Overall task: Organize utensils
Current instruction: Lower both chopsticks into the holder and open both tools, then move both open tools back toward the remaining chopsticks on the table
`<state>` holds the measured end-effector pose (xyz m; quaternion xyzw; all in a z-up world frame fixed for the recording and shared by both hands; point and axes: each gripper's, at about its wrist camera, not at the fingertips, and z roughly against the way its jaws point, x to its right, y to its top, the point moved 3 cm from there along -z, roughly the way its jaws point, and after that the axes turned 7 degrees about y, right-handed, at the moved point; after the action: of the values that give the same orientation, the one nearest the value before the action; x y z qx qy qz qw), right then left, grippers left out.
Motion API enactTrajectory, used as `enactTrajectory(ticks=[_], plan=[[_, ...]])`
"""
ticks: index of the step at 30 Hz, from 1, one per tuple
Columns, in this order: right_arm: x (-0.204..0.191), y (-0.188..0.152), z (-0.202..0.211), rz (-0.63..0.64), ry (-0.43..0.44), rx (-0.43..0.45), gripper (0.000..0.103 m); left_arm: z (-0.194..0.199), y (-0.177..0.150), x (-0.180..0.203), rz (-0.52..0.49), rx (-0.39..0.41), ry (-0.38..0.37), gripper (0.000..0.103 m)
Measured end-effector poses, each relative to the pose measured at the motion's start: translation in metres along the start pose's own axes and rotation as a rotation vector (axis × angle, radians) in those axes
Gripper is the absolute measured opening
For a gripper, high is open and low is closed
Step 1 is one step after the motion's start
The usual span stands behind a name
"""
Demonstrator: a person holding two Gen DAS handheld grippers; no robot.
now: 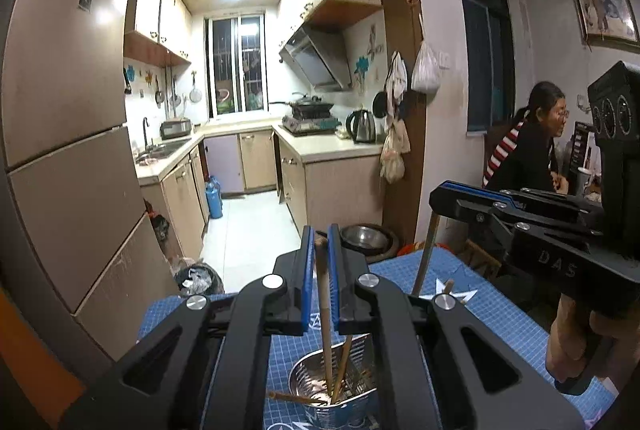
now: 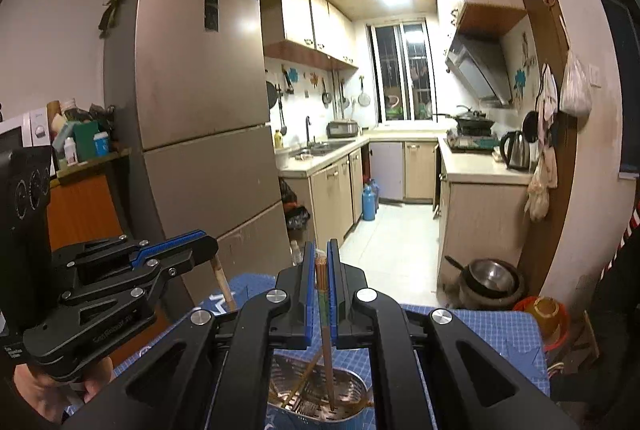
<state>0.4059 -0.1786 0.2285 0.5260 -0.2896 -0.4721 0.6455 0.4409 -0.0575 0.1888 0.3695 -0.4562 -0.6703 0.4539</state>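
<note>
My left gripper (image 1: 322, 234) is shut on a wooden chopstick (image 1: 325, 310) that stands nearly upright, its lower end inside a metal utensil holder (image 1: 360, 394) on the blue mat. Several more chopsticks lean or lie in the holder. My right gripper (image 2: 320, 250) is likewise shut on a brown chopstick (image 2: 327, 358), whose tip reaches into the same holder (image 2: 352, 414). Each gripper shows in the other's view: the right gripper (image 1: 436, 196) grips a chopstick (image 1: 424, 258), and the left gripper (image 2: 212, 246) grips a chopstick (image 2: 222, 282). A hand holds each handle.
The blue gridded mat (image 1: 492, 314) covers the table under the holder. A tall fridge (image 2: 200, 110) stands to the left, and the kitchen opens straight ahead. A seated person (image 1: 528, 150) is at the right. A metal bowl (image 2: 492, 278) sits on the floor past the table's edge.
</note>
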Motion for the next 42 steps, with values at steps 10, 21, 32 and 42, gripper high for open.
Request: enactTrajectory(ticks=[10, 21, 32, 42], plan=[[0.003, -0.029, -0.014, -0.004, 0.009, -0.059, 0.007, -0.011, -0.019, -0.005, 0.0, -0.048, 0.0, 0.013], [0.001, -0.033, 0.009, 0.001, -0.002, -0.044, 0.032, 0.013, -0.015, -0.002, 0.012, -0.013, 0.01, 0.05], [-0.04, -0.052, 0.136, 0.05, -0.031, 0.058, 0.046, 0.127, -0.063, 0.012, -0.036, 0.041, -0.047, 0.06], [-0.106, -0.181, 0.274, 0.112, -0.108, 0.041, 0.054, 0.188, -0.233, 0.028, -0.117, -0.229, -0.108, 0.061]])
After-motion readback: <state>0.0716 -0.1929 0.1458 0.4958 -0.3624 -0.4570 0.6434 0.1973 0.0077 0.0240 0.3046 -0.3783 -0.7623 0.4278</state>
